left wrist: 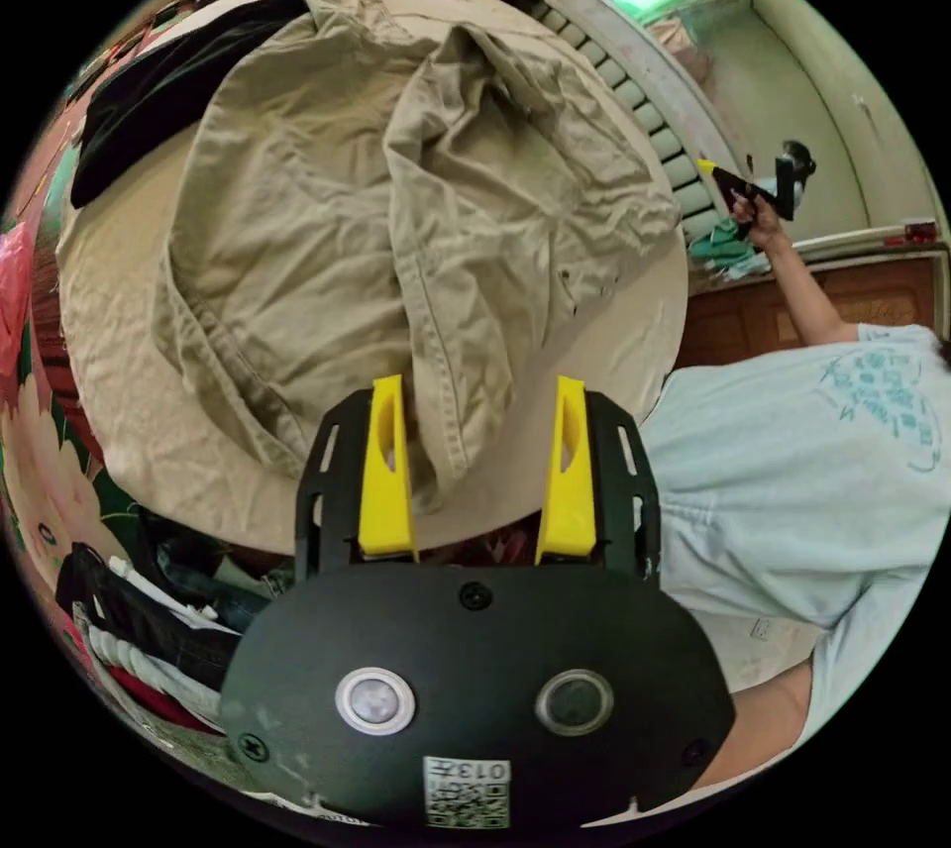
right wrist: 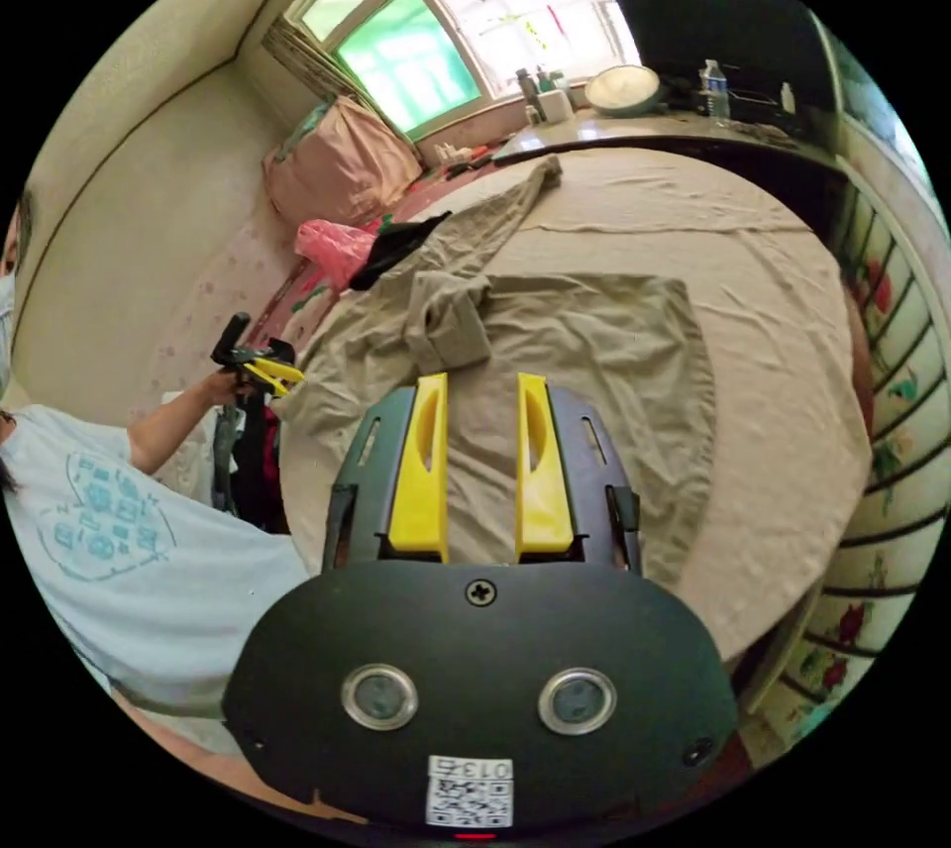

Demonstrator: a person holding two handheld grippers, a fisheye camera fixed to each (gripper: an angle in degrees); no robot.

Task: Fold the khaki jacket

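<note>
The khaki jacket [left wrist: 347, 224] lies spread and rumpled on a beige-covered table [left wrist: 109, 343]. One edge strip of it runs down toward my left gripper [left wrist: 478, 387], whose yellow jaws stand wide open at the jacket's near edge, and the strip lies just inside the left jaw. In the right gripper view the jacket [right wrist: 594, 343] lies flat, with a folded lump and a sleeve stretching away. My right gripper [right wrist: 478, 382] hovers over its near hem, open, nothing between the jaws. Each gripper also appears in a hand: the right gripper [left wrist: 748, 189], the left gripper [right wrist: 260, 371].
A black garment [left wrist: 168, 95] lies at the table's edge beside a pink bag [right wrist: 337, 249]. A bowl [right wrist: 622, 87] and a bottle [right wrist: 715, 85] stand on a counter beyond. A person in a light blue shirt [left wrist: 792, 491] stands at the table. Piled clothes [left wrist: 149, 610] sit below.
</note>
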